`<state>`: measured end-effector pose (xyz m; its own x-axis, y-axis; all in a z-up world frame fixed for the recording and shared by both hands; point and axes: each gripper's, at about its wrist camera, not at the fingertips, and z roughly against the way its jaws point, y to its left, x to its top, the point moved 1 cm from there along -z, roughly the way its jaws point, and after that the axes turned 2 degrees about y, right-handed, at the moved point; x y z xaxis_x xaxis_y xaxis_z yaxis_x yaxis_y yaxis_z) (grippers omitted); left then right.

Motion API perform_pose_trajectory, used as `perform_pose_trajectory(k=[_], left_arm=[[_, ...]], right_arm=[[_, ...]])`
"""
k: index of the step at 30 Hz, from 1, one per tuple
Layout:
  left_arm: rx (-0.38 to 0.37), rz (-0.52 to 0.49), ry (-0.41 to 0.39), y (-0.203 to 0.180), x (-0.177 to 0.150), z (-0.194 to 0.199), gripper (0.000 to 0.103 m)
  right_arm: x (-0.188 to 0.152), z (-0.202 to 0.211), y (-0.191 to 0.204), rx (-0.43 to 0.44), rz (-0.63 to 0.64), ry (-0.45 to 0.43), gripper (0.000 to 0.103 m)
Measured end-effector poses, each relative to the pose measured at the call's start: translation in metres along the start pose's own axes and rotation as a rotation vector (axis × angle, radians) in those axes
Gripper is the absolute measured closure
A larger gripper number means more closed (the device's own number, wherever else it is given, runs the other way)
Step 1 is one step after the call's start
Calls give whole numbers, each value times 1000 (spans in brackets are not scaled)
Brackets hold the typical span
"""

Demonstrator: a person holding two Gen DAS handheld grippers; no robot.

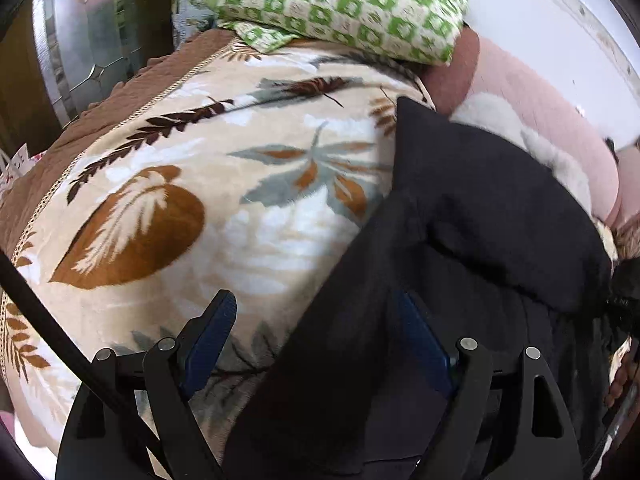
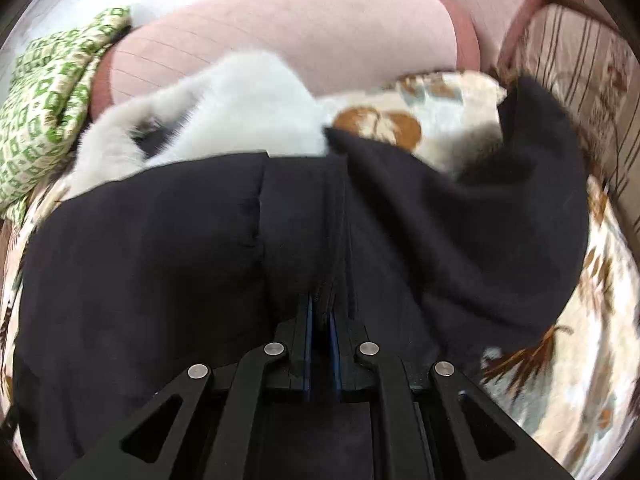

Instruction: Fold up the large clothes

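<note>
Folding looks barely begun: the dark garment (image 2: 200,260) lies rumpled across frame centre on the leaf-print blanket (image 1: 200,200); right gripper (image 2: 320,312) pinches its fabric, left gripper (image 1: 316,320) fingers spread

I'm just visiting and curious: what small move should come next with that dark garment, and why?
Probably close the open left gripper on the black fleece garment. The right gripper is already shut on a pinched ridge of it, while the left fingers straddle the edge over the leaf-patterned blanket ungripped.
</note>
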<state>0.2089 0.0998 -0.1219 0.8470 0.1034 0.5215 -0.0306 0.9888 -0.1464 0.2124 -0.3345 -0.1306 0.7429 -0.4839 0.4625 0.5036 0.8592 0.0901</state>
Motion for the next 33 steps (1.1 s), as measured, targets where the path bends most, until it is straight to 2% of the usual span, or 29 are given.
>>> perform_pose_trajectory(k=[3, 6, 8, 9, 10, 11, 13, 14, 17, 22, 24, 27, 30, 33], left_arm=[[-1, -38, 10, -9, -4, -2, 21], [-13, -57, -1, -13, -6, 2, 21], [-23, -61, -6, -15, -7, 3, 21], [-30, -62, -7, -15, -7, 4, 21], [-36, -60, -7, -16, -8, 3, 21], [-43, -57, -6, -16, -9, 3, 21], [-78, -57, -8, -17, -10, 3, 21], [-92, -58, -5, -19, -11, 3, 21], [-94, -75, -8, -24, -13, 6, 21], [-91, -119, -47, -36, -19, 17, 20], [-108, -134, -67, -43, -23, 22, 20], [-112, -177, -100, -55, -29, 28, 20], [-82, -237, -116, -68, -35, 25, 20], [-54, -274, -95, -75, -37, 14, 20]], right_arm=[[-4, -17, 6, -18, 0, 13, 94], [-8, -22, 6, -34, -29, -21, 90], [-11, -18, 2, -45, -43, -35, 84], [-11, -14, -1, -41, -57, -38, 78], [-12, -12, -5, -37, -69, -43, 68], [-13, -3, -14, -15, -90, -59, 61], [-14, 14, -31, 45, -122, -88, 55], [-17, 25, -46, 71, -144, -103, 50], [-23, 53, -94, 113, -206, -154, 42], [-34, 78, -194, 54, -362, -202, 31], [-35, 72, -235, 84, -463, -186, 30], [-32, 45, -294, 196, -664, -138, 28], [-25, 23, -316, 285, -772, -127, 28], [-14, 5, -323, 350, -821, -131, 28]])
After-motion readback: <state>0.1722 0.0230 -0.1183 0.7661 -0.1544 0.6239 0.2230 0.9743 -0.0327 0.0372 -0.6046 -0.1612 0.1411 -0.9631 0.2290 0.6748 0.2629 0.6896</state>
